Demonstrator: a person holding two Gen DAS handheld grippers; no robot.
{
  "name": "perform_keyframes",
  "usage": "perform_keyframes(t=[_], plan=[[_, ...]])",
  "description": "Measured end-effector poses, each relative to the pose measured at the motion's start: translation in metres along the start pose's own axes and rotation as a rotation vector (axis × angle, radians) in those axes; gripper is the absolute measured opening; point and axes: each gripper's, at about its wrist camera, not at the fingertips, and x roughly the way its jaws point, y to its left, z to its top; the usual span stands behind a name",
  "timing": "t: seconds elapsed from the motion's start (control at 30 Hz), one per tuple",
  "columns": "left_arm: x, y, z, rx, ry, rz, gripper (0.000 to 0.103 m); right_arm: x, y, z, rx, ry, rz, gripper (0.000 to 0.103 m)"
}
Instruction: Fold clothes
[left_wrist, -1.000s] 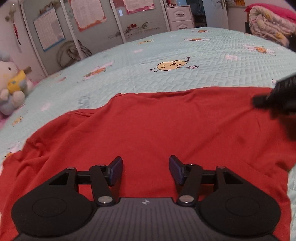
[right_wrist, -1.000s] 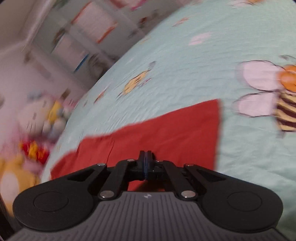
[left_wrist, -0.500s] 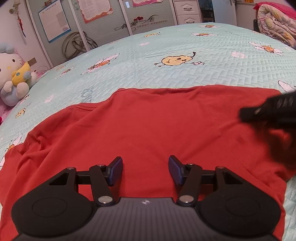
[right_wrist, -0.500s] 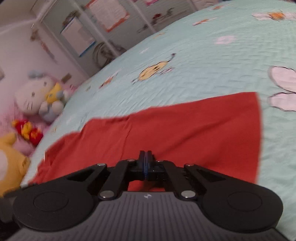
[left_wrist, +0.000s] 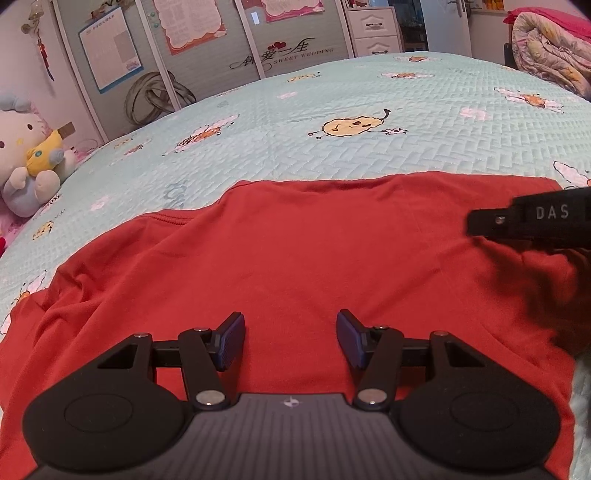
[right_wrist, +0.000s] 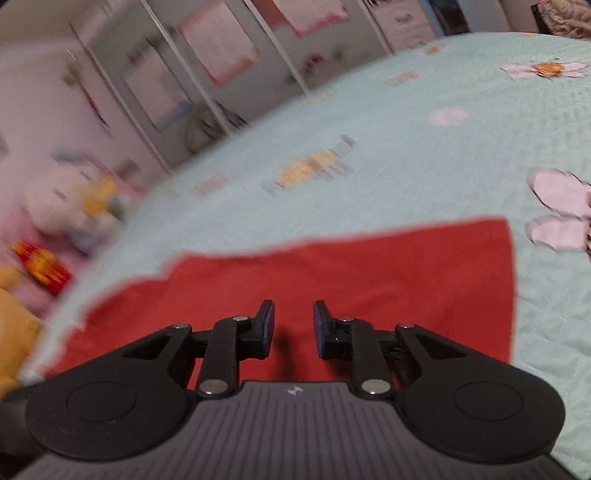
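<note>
A red shirt lies spread on the mint-green quilted bed, with creases at its left side. My left gripper hovers over the shirt's near part, open, with nothing between its blue pads. The right gripper's black finger reaches in over the shirt's right edge in the left wrist view. In the right wrist view the same red shirt fills the middle, its straight right edge against the quilt. My right gripper hangs above it; its jaws are opening, and only bare cloth shows below the gap.
The bed cover carries cartoon prints. A white plush toy sits at the bed's left edge, more plush toys beside it. Wardrobe doors with posters stand behind. A rolled quilt lies far right.
The right gripper was shut and now shows a gap between its pads. It has slid leftward over the shirt. The left gripper stays where it was, still open.
</note>
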Motion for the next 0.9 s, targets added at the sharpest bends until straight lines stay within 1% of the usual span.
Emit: perform_keyframes(t=[0.03,0.07,0.1,0.13,0.27,0.3,0.37,0.4,0.43,0.47,0.5,0.53,0.57,0.6,0.67,0.73,0.77,0.83,0.9], plan=[[0.000,0.000,0.000,-0.001,-0.001,0.000,0.058,-0.002,-0.002,0.001,0.005,-0.012,-0.018,0.005],[0.000,0.000,0.000,-0.002,0.000,0.001,0.058,-0.005,-0.001,0.004,0.003,-0.031,-0.049,0.009],[0.000,0.000,0.001,-0.003,0.001,0.001,0.058,-0.007,0.000,0.006,-0.003,-0.047,-0.064,0.011],[0.000,0.000,0.001,-0.005,0.002,0.001,0.058,-0.010,0.003,0.006,-0.015,-0.059,-0.049,0.016],[0.000,0.002,0.001,-0.028,0.006,-0.006,0.058,-0.019,0.015,0.006,-0.063,-0.109,0.011,0.018],[0.000,0.002,0.001,-0.030,0.005,-0.007,0.058,-0.020,0.018,0.005,-0.074,-0.111,0.029,0.018],[0.000,0.002,0.000,-0.033,0.002,-0.008,0.058,-0.013,0.020,-0.001,-0.093,-0.073,0.071,0.019],[0.000,0.002,-0.001,-0.033,0.000,-0.008,0.058,-0.007,0.018,-0.004,-0.097,-0.038,0.059,0.019],[0.000,0.002,-0.001,-0.034,0.001,-0.010,0.058,-0.001,0.015,-0.005,-0.091,-0.011,0.031,0.013],[0.000,0.003,-0.001,-0.037,0.000,-0.011,0.058,0.001,0.010,-0.004,-0.070,-0.003,0.011,0.006],[0.000,0.003,-0.001,-0.039,0.001,-0.013,0.058,0.002,0.007,-0.002,-0.059,-0.002,-0.017,0.006],[0.000,0.003,-0.001,-0.040,0.002,-0.014,0.058,-0.001,0.006,0.000,-0.072,-0.021,-0.069,0.006],[0.000,0.003,0.000,-0.041,0.004,-0.015,0.058,-0.003,0.006,0.001,-0.099,-0.053,-0.144,0.006],[0.001,0.003,0.000,-0.041,0.003,-0.015,0.058,-0.004,0.005,0.002,-0.107,-0.075,-0.193,0.006],[0.001,0.003,0.000,-0.041,0.004,-0.014,0.059,-0.005,0.001,0.005,-0.076,-0.095,-0.187,0.009],[0.001,0.003,0.000,-0.043,0.005,-0.013,0.059,-0.010,0.008,0.005,-0.096,-0.130,-0.185,0.014],[0.001,0.003,0.000,-0.043,0.005,-0.013,0.059,-0.013,0.012,0.005,-0.103,-0.142,-0.166,0.015],[0.000,0.003,0.000,-0.045,0.004,-0.013,0.059,-0.019,0.017,0.004,-0.095,-0.151,-0.070,0.017],[0.000,0.003,-0.001,-0.046,0.002,-0.014,0.059,-0.018,0.020,0.002,-0.097,-0.124,-0.002,0.019]])
